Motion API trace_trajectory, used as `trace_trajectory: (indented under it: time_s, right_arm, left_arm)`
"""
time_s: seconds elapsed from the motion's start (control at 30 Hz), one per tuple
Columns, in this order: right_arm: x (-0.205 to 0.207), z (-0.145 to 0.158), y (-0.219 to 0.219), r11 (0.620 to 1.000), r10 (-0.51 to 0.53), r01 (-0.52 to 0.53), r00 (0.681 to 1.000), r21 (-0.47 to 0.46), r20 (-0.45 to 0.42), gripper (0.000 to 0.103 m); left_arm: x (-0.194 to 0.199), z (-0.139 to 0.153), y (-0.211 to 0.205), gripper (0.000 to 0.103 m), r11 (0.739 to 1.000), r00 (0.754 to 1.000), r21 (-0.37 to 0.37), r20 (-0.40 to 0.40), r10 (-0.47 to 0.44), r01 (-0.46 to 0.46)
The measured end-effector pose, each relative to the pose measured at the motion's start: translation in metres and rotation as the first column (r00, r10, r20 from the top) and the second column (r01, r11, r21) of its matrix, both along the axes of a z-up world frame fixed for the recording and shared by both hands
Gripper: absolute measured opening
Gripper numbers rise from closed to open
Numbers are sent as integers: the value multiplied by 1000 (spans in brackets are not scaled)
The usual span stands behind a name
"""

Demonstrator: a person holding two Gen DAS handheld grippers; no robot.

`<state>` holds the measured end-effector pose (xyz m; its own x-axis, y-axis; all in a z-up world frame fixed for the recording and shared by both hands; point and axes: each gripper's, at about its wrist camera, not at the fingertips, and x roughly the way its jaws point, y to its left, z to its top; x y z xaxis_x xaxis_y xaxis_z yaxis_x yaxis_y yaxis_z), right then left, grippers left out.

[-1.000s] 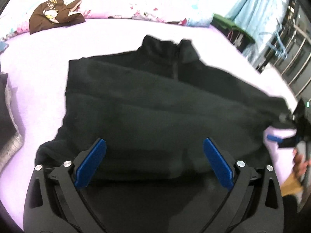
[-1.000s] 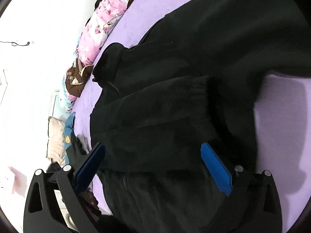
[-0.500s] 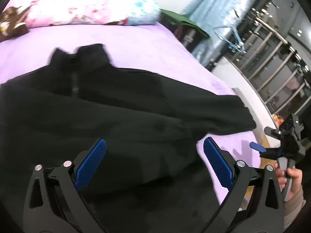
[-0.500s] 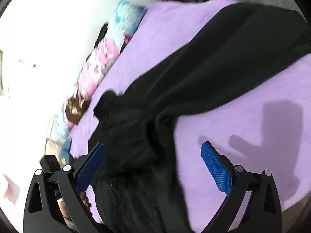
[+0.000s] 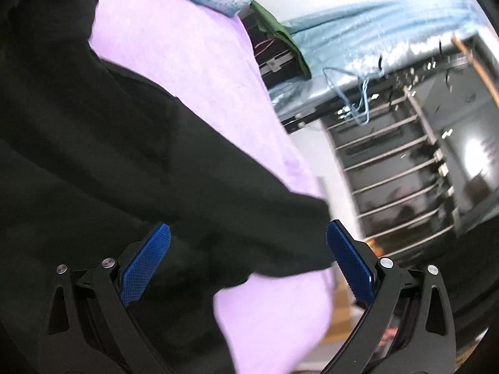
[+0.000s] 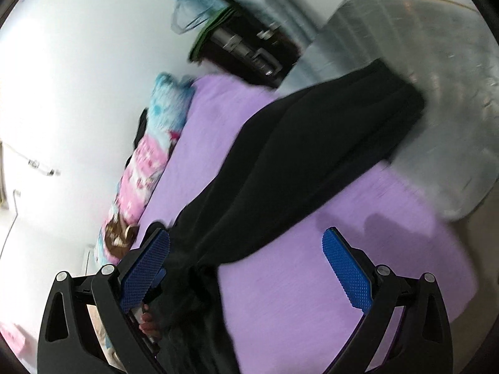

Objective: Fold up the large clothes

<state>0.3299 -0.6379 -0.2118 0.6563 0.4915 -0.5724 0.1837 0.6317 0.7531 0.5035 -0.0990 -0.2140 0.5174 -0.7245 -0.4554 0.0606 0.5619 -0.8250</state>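
Change: both views have swung toward the bed's (image 5: pixel 174 46) right edge.
Jacket (image 6: pixel 312 155): sleeve reaches that edge.
Left hand-held gripper (image 5: pixel 248 260): released.
Right hand-held gripper (image 6: pixel 246 266): released.
Progress: early; sleeve unfolded.

Black garment (image 5: pixel 131 162): matt, soft fleece-like cloth. Bed sheet (image 6: pixel 312 280): matt purple cloth, fine nap. Gripper pads (image 5: pixel 145 261): blue, knurled texture. Gripper frames (image 6: pixel 78 311): black matt plastic, metal screws.
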Motion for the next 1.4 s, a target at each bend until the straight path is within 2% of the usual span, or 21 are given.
trace_trajectory:
  time_s: [0.17, 0.33, 0.57, 0.67, 0.8, 0.87, 0.9, 0.93, 0.97, 1.03, 1.17, 1.3, 1.4]
  right_arm:
    - [15, -11, -59, 995, -92, 93, 996, 42, -16, 97]
    - [32, -28, -96, 979, -164, 168, 985, 113, -48, 97]
    - [54, -68, -125, 950, -208, 241, 963, 196, -173, 95]
    - [62, -84, -123, 939, -212, 258, 955, 229, -206, 86]
    - [76, -91, -121, 936, -217, 261, 957, 237, -194, 75]
    - [82, -96, -121, 930, -224, 272, 953, 249, -203, 59]
    - [83, -99, -120, 927, -227, 277, 951, 253, -210, 43]
    - [85, -103, -120, 924, -229, 281, 950, 260, -213, 34]
    - [85, -103, -118, 924, -226, 276, 952, 265, -204, 33]
    - [84, -99, -115, 929, -230, 270, 957, 253, -178, 24]
    - [78, -75, -107, 937, -222, 244, 969, 252, -112, 20]
    - [79, -23, -93, 959, -175, 167, 984, 229, 17, 20]
    - [81, 34, -71, 982, -108, 88, 988, 169, 114, 20]
  left_arm:
    - [20, -20, -8, 97, 1000, 999, 14, -44, -1, 1]
    - [27, -37, -12, 97, 998, 996, 58, -87, -3, 8]
    - [39, -46, -23, 97, 991, 990, 125, -143, -19, 37]
    - [43, -49, -25, 97, 991, 986, 130, -163, -17, 39]
    - [44, -52, -26, 97, 990, 985, 135, -172, -21, 45]
    - [45, -53, -26, 97, 991, 984, 127, -175, -17, 40]
    - [45, -54, -25, 97, 991, 984, 125, -179, -18, 41]
    - [46, -55, -25, 97, 992, 983, 122, -184, -18, 41]
    - [48, -56, -25, 97, 992, 982, 118, -188, -17, 40]
    - [49, -59, -26, 97, 992, 981, 117, -193, -17, 40]
    - [51, -67, -27, 97, 992, 979, 124, -202, -14, 40]
    - [50, -64, -27, 97, 992, 978, 121, -207, -18, 44]
    - [43, -54, -17, 97, 997, 981, 71, -195, 0, 15]
